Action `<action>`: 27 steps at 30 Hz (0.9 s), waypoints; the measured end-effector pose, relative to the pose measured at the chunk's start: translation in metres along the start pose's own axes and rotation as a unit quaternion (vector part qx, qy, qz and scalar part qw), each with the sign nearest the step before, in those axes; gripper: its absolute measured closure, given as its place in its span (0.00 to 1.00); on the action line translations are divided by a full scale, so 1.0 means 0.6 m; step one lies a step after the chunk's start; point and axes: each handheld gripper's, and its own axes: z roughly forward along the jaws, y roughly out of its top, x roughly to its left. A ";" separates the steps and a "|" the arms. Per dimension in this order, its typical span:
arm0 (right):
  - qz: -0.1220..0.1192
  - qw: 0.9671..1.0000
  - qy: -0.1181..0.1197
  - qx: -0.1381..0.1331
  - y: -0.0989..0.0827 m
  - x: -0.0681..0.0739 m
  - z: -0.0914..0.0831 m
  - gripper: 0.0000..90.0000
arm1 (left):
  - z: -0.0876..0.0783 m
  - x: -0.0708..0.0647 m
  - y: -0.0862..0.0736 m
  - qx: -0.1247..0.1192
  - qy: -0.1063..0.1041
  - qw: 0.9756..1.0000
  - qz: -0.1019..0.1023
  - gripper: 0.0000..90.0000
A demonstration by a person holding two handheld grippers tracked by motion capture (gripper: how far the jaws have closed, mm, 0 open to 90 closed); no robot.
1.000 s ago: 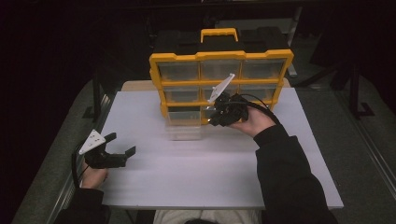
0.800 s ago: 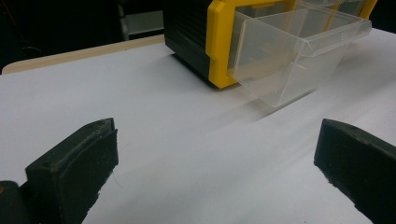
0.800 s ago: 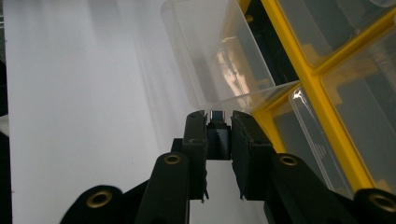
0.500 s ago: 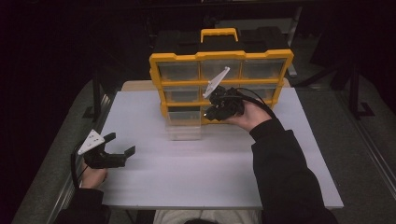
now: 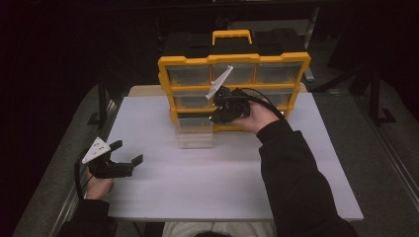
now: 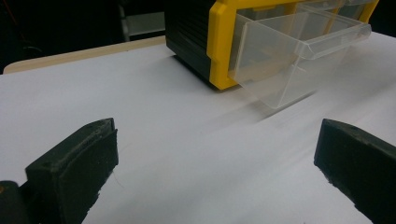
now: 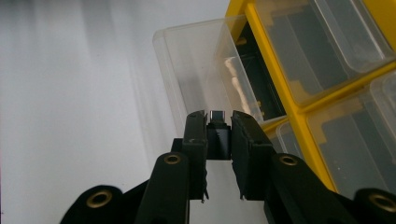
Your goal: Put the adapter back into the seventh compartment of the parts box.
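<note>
Right gripper view: the right tongs clamp a small black metal-tipped adapter above the pulled-out clear plastic drawer; the left tongs gape wide, empty, over the white tabletop.

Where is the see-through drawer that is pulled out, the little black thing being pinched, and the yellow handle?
Pulled-out drawer [image 6: 299, 56], left gripper view, on its clear front wall.
Small black adapter [image 7: 218, 133], right gripper view, on its dark body between the jaws.
Yellow handle [image 5: 231, 34], high view, on its top bar.
</note>
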 end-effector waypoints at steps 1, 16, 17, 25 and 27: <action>-0.002 1.000 0.000 0.000 0.002 0.000 0.001 0.83 | 0.000 0.000 0.000 0.000 0.000 1.000 0.000 0.00; -0.020 1.000 0.009 0.009 0.039 0.003 0.028 0.83 | -0.001 0.001 0.000 -0.001 -0.002 1.000 0.000 0.00; -0.020 1.000 0.009 0.009 0.039 0.003 0.028 0.83 | -0.001 0.001 0.000 -0.001 -0.002 1.000 0.000 0.00; -0.024 1.000 0.016 0.008 0.054 0.004 0.045 0.83 | 0.000 0.000 0.000 -0.001 -0.001 1.000 -0.001 0.00; -0.023 1.000 0.017 0.008 0.055 0.004 0.047 0.83 | 0.000 0.000 0.000 -0.001 -0.002 1.000 -0.001 0.00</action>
